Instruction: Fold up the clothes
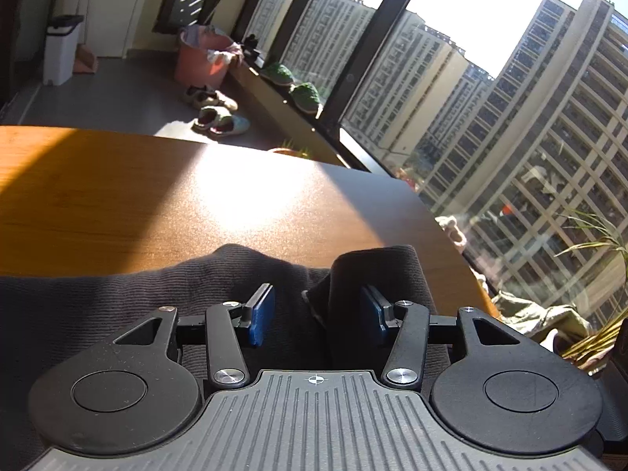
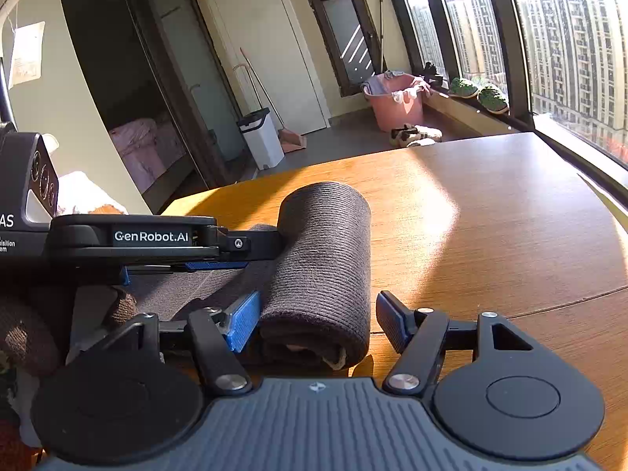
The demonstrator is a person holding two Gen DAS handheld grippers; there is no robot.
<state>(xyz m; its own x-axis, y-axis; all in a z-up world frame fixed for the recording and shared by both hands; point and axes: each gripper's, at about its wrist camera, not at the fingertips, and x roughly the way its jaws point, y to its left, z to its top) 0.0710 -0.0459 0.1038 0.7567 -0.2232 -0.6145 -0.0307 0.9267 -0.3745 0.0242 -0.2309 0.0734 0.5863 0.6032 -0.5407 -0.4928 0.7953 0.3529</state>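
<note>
Right wrist view shows the dark ribbed garment (image 2: 322, 267) rolled up on the wooden table (image 2: 490, 227), between the spread jaws of the right gripper (image 2: 318, 322), while the left gripper (image 1: 318, 316) also stands spread over its flat part.

A wooden table (image 2: 490, 212), sunlit across its middle, carries a dark ribbed garment (image 2: 325, 259) rolled into a thick cylinder lying at about 7 o'clock on the top, its flat unrolled part trailing toward 9 o'clock.

Dark ribbed knit garment (image 2: 325, 259), partly rolled into a cylinder; flat on wooden table (image 2: 490, 216)
</note>
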